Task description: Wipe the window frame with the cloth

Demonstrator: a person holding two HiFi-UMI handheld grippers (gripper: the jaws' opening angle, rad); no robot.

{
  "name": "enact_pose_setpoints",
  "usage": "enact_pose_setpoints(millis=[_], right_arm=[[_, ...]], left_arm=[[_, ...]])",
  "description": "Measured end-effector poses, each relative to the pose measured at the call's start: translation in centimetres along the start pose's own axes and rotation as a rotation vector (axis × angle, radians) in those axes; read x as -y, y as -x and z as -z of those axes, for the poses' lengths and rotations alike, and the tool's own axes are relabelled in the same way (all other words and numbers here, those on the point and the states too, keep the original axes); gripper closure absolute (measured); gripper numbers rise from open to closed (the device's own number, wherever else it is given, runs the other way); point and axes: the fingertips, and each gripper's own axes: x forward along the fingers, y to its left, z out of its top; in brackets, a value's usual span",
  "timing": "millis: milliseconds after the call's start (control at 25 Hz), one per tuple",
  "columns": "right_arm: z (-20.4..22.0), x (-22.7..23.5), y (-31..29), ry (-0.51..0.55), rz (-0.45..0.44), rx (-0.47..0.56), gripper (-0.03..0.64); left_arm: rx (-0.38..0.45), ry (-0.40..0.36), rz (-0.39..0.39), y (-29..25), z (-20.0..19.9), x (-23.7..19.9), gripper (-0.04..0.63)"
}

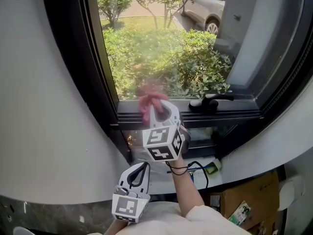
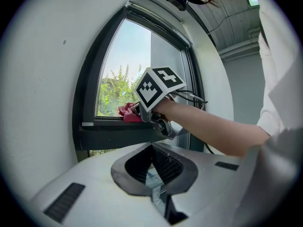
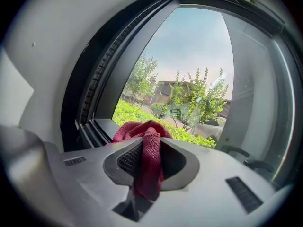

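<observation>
A pink-red cloth (image 1: 149,103) is bunched against the dark bottom window frame (image 1: 230,115), just under the glass. My right gripper (image 1: 161,115) is shut on it and held up at the frame. In the right gripper view the cloth (image 3: 147,145) hangs pinched between the jaws of the right gripper (image 3: 150,150), with the frame's bottom rail (image 3: 97,129) just beyond. My left gripper (image 1: 138,174) hangs lower, near the white sill, shut and holding nothing. From the left gripper (image 2: 152,149) I see the cloth (image 2: 128,111) resting on the frame (image 2: 111,130).
A black window handle (image 1: 209,103) lies on the frame to the right of the cloth. White curved wall (image 1: 54,131) borders the window on the left. A black cable (image 1: 199,168) loops below the sill, and a cardboard box (image 1: 249,197) stands at the lower right.
</observation>
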Motion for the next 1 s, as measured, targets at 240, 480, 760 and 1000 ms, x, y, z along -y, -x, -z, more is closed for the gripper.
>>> enact_pose_setpoints(millis=[240, 480, 760, 1000], right_arm=[[0.9, 1.6, 0.4, -0.018, 0.021, -0.012, 0.534], [1.8, 3.3, 0.9, -0.040, 0.042, -0.024, 0.534], [2.8, 5.1, 1.3, -0.067, 0.070, -0.034, 0.534], [3.3, 6.0, 1.5, -0.086, 0.082, -0.036, 0.534]], left_arm=[[0.014, -0.004, 0.022, -0.5, -0.3, 0.7, 0.588], [0.005, -0.005, 0.040, -0.8, -0.2, 1.3, 0.588], [0.012, -0.006, 0.051, -1.0, -0.2, 1.8, 0.587], [0.007, -0.003, 0.058, -1.2, -0.1, 2.1, 0.588]])
